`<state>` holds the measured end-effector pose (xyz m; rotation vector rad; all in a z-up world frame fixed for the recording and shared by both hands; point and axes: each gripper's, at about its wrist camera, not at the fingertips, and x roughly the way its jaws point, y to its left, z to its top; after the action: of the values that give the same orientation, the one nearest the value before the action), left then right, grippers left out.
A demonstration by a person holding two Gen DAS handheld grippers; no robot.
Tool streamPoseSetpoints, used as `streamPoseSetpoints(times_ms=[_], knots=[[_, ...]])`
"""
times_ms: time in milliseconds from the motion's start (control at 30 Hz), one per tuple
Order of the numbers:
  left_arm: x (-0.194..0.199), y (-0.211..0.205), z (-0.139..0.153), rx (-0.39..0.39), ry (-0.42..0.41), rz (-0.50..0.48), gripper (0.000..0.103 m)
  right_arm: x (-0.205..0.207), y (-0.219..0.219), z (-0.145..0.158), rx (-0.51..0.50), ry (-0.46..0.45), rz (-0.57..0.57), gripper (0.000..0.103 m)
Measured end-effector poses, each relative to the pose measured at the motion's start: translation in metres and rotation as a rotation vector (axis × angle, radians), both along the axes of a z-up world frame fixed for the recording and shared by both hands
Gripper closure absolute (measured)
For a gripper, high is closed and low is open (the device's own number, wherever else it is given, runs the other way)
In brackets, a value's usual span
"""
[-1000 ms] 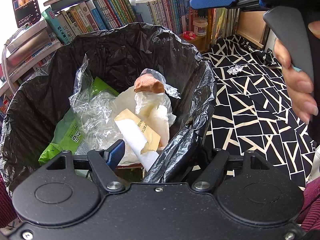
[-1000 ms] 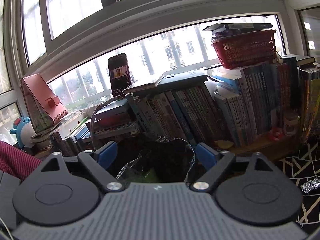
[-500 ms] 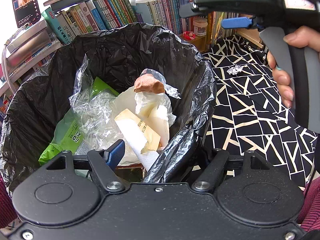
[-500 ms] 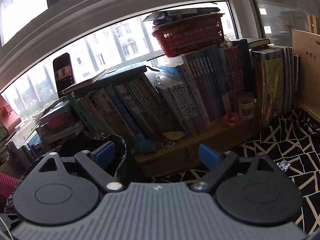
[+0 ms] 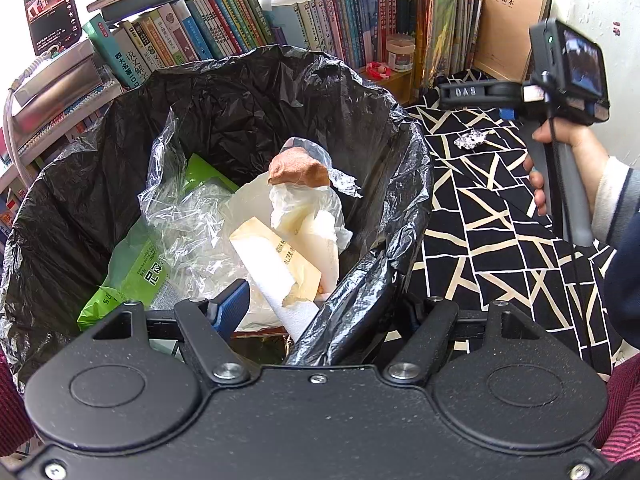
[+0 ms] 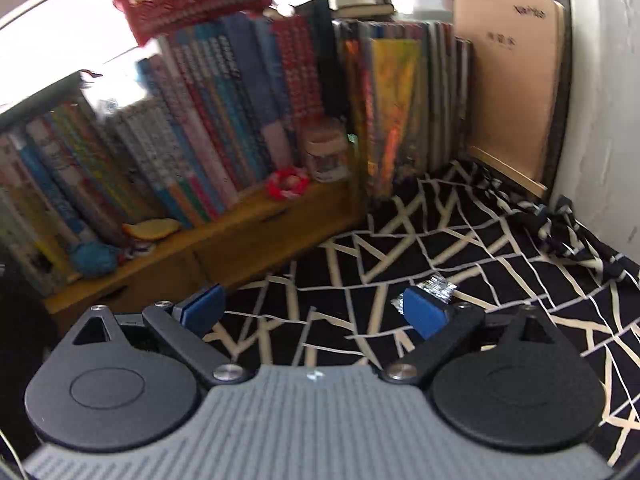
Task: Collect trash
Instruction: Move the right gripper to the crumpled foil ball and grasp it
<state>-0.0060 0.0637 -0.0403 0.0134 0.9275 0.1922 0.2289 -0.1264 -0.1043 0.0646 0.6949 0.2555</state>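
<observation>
The foil scrap [image 5: 472, 138] lies crumpled on the black-and-cream patterned cloth [image 5: 492, 216] that covers my surface, well apart from the bin and near the books at the back. Through my right wrist camera, the same foil scrap [image 6: 440, 284] sits just behind the right blue pad [image 6: 424, 314] of my right claw [image 6: 312, 308]; whether they touch I cannot tell. That claw is spread wide with nothing between its pads, hovering low over the cloth. In the left wrist camera I see the right claw's body [image 5: 476, 92] held out above the cloth by a hand [image 5: 560, 160] wrapped round its grey handle.

My left claw [image 5: 320, 304] sits at the near rim of the bin. Its left blue pad [image 5: 232, 308] is inside the bin; the black bin liner [image 5: 240, 112] is draped over the other finger, so that pad is hidden. I cannot tell whether the claw is pinching the liner or simply sits astride it.

Inside the liner I see a green packet [image 5: 132, 268], crinkled clear plastic [image 5: 184, 224], a cream paper wrapper [image 5: 276, 256] and a brown lump [image 5: 298, 170] in thin plastic on top. A row of books [image 5: 248, 20] stands behind the bin, with a small jar [image 5: 400, 52] on the wooden shelf beside them.
</observation>
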Motion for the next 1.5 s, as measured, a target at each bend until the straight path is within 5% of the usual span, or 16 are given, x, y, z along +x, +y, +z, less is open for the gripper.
streamPoseSetpoints(times_ms=[467,867,1100,1300,1500], knots=[[0.001,0.001,0.001,0.003,0.001,-0.001,0.031,0.056,-0.019,-0.069,-0.193,0.091,-0.169,0.002],[0.000,0.000,0.000,0.013,-0.003,-0.009,0.031,0.108,-0.010,-0.105,-0.255,0.148,-0.257,0.008],[0.000,-0.001,0.001,0.020,-0.005,-0.013,0.031,0.121,-0.013,-0.121,-0.208,0.188,-0.292,0.024],[0.000,-0.001,0.001,0.022,-0.006,-0.014,0.031,0.116,-0.009,-0.114,-0.183,0.173,-0.285,0.078],[0.000,-0.001,0.001,0.025,-0.010,-0.018,0.031,0.097,-0.002,-0.088,-0.146,0.142,-0.221,0.082]])
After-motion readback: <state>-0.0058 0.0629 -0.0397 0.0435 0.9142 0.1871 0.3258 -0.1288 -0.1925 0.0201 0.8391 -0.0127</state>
